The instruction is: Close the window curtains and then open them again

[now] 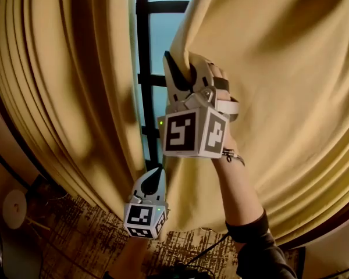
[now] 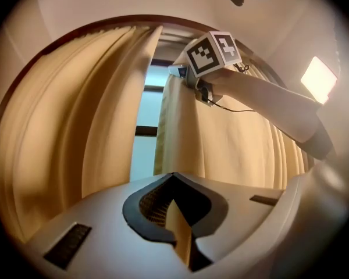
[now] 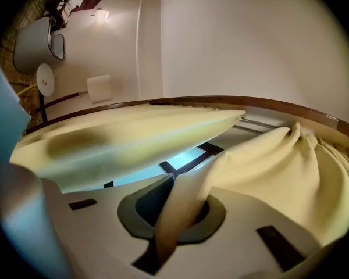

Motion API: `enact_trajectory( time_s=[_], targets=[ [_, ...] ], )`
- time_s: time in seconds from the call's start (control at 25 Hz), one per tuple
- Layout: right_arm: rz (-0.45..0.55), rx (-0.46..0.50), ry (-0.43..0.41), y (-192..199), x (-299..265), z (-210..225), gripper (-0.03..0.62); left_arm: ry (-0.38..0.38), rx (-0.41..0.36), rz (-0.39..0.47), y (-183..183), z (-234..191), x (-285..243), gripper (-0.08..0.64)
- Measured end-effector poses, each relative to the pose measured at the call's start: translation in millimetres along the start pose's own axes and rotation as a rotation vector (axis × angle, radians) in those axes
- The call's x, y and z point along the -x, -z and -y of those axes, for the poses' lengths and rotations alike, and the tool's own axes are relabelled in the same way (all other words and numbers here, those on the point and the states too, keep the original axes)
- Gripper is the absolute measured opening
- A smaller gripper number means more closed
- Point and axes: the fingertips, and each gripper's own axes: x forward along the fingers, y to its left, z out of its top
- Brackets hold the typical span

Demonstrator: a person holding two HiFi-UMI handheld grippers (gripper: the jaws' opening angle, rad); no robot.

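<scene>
Two mustard-yellow curtains hang before a window (image 1: 163, 45) with a dark frame, and a narrow gap of glass shows between them. My right gripper (image 1: 185, 63) is raised and shut on the inner edge of the right curtain (image 1: 279, 86); in the right gripper view the cloth (image 3: 183, 214) runs between its closed jaws. Lower down, my left gripper (image 1: 159, 170) is shut on a strip of curtain cloth (image 2: 180, 231) at the inner edge of the left curtain (image 1: 58, 80). The left gripper view shows the gap (image 2: 142, 115) ahead and the right gripper (image 2: 177, 70) above it.
A patterned carpet (image 1: 75, 237) lies below the curtains. A white round object (image 1: 14, 208) and dark cables sit on the floor at the lower left. The person's forearm (image 1: 238, 185) reaches up across the right curtain. A bright lamp (image 2: 318, 79) glows on the wall behind.
</scene>
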Motion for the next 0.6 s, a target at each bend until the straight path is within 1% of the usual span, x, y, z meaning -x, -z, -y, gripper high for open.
enact_trajectory(
  time_s=[0.2,0.4,0.6],
  targets=[
    [0.030,-0.004,-0.005,7,-3,-5,0.028,-0.019,-0.039,0.004,1,-2,-9,-0.012],
    [0.057,-0.027,0.009,7,-4,-1,0.028,-0.031,-0.042,0.011,-1,-3,-13,-0.012],
    [0.064,-0.023,0.015,3,-9,-7,0.028,-0.010,-0.050,0.007,1,-7,-15,-0.012]
  ],
)
